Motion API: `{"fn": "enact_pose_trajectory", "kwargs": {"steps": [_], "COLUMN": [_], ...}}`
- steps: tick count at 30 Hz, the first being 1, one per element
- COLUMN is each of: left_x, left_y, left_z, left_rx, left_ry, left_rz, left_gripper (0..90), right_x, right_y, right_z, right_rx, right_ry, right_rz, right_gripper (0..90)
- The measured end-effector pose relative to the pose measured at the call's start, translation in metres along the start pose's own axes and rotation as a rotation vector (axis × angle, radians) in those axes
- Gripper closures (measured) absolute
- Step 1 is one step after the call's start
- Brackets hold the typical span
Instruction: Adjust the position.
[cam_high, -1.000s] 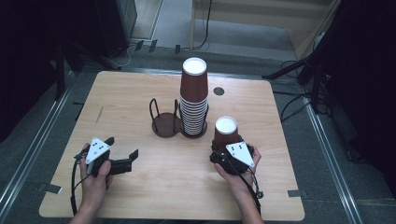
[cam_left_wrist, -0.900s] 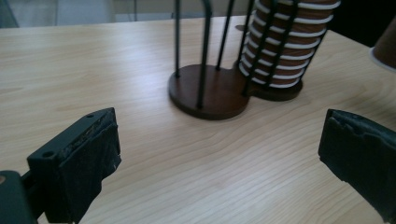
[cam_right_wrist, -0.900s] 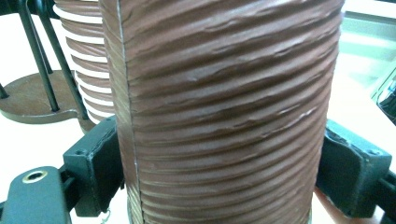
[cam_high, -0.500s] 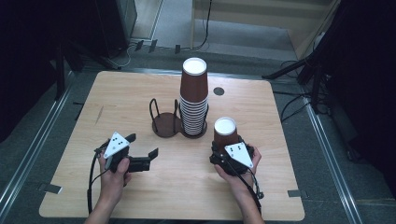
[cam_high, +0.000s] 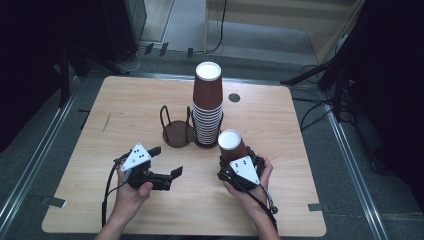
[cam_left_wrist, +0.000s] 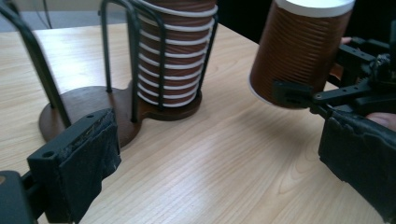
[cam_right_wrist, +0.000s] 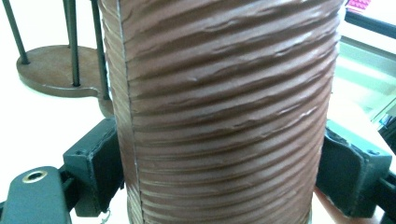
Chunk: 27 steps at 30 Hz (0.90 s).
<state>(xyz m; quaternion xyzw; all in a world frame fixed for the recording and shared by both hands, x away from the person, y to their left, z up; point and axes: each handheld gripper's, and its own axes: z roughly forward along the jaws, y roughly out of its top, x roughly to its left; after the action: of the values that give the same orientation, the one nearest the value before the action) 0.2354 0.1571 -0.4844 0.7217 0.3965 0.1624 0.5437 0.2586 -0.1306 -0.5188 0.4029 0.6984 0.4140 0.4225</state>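
A wide wooden table (cam_high: 125, 100) takes up the scene, and at its middle stands a dark two-ring cup holder (cam_high: 176, 135), its right ring packed with a tall stack of brown paper cups (cam_high: 207, 107), its left ring bare. At the near right, the right gripper (cam_high: 239, 162) is clamped on a single brown cup (cam_high: 231, 145), held upside down, white base up, just in front of the stack. At the near left, the left gripper (cam_high: 164, 165) hangs with jaws spread wide, gripping nothing, aimed across at that cup. By my reckoning one cup is off the stack and the bare ring awaits it, so most of the work lies ahead. Whether the cup's rim touches the table, I cannot tell.
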Motion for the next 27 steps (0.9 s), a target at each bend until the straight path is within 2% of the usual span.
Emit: {"fn": "enact_pose_trajectory", "kwargs": {"steps": [3,7,13,27], "left_x": [-0.002,-0.001,0.000,-0.010], "left_y": [0.000,0.000,0.001,0.003], "left_z": [0.003,0.004,0.002,0.005], "left_rx": [0.018,0.034,0.031,0.040], "left_ry": [0.006,-0.013,-0.042,-0.096], "left_rz": [0.012,0.011,0.013,0.033], "left_gripper": [0.0,0.0,0.0,0.0], "right_x": [0.005,0.010,0.015,0.027], "right_y": [0.000,0.000,0.000,0.002], "right_z": [-0.001,-0.002,-0.003,-0.007], "right_rx": [-0.001,-0.006,-0.013,-0.036], "right_ry": [0.007,0.009,0.007,0.023], "right_rz": [-0.020,-0.057,-0.099,-0.195], "right_gripper": [12.3,12.3,12.3,12.2]}}
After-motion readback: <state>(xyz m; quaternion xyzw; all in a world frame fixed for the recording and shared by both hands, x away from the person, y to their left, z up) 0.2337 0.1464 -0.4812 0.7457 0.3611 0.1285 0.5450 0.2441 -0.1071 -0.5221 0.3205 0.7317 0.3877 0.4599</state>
